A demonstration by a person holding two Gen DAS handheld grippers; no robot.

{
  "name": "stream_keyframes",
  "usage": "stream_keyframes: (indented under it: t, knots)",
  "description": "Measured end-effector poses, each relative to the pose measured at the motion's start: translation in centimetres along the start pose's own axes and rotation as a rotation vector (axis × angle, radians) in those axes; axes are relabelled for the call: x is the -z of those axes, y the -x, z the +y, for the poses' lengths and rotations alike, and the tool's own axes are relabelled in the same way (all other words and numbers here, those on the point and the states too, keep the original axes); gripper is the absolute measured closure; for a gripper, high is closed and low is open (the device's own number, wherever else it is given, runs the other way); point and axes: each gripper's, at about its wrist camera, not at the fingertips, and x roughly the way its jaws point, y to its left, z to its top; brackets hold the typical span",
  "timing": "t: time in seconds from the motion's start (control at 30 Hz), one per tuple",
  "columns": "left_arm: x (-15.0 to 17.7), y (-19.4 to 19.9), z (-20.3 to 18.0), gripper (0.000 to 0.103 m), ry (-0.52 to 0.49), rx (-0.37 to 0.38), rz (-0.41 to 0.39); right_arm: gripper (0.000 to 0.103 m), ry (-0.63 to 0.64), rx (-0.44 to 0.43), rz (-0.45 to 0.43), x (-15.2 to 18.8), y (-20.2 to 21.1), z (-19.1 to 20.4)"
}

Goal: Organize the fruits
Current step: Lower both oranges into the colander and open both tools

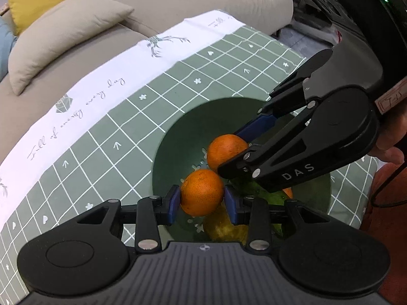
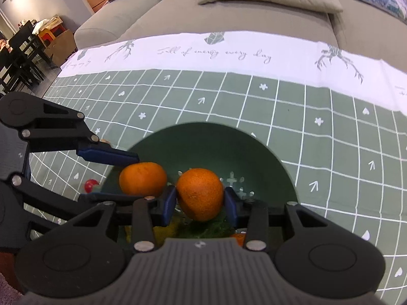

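Note:
A dark green bowl (image 1: pixel 178 137) (image 2: pixel 254 147) stands on the checked tablecloth. My left gripper (image 1: pixel 202 200) is shut on an orange (image 1: pixel 202 193) above the bowl; this orange also shows in the right wrist view (image 2: pixel 142 179), held by the left gripper (image 2: pixel 115 176). My right gripper (image 2: pixel 200 200) is shut on a second orange (image 2: pixel 201 193), also over the bowl; in the left wrist view that orange (image 1: pixel 225 151) sits in the right gripper (image 1: pixel 236 150). A yellow fruit (image 1: pixel 223 228) and a green fruit (image 1: pixel 254 188) lie in the bowl below.
The green and white tablecloth (image 1: pixel 114 127) (image 2: pixel 305 127) covers the table. A small red fruit (image 2: pixel 89 185) lies on the cloth left of the bowl. A grey sofa (image 2: pixel 241 17) with cushions (image 1: pixel 63 33) runs behind the table.

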Motion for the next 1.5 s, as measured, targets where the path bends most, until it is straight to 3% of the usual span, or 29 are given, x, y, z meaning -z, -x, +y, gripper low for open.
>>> stream_keyframes:
  t: [0.43,0.8,1.07,1.4,1.5]
  knots:
    - [-0.3,-2.7,0.5,0.061,0.001,-0.031,0.066,0.065,-0.011,-0.032,0.001,-0.4,-2.2,-1.0]
    - [0.0,-2.8,0.4,0.059,-0.002,-0.027,0.080,0.066,0.000,-0.023,-0.006,-0.4,-1.6,-0.6]
    - [0.5,-0.9,0.6,0.057,-0.007,-0.023,0.059,0.063,0.010,0.007,-0.011,-0.6,-0.6,0.3]
    - [2.2,3.2,0.0,0.057,0.004,-0.073,0.025,0.062,0.071,0.039,-0.032,-0.3,2.1,3.5]
    - [3.2,4.8,-0.1,0.057,0.016,-0.087,0.008,0.052,0.094,0.054,-0.050,0.0,3.0,4.8]
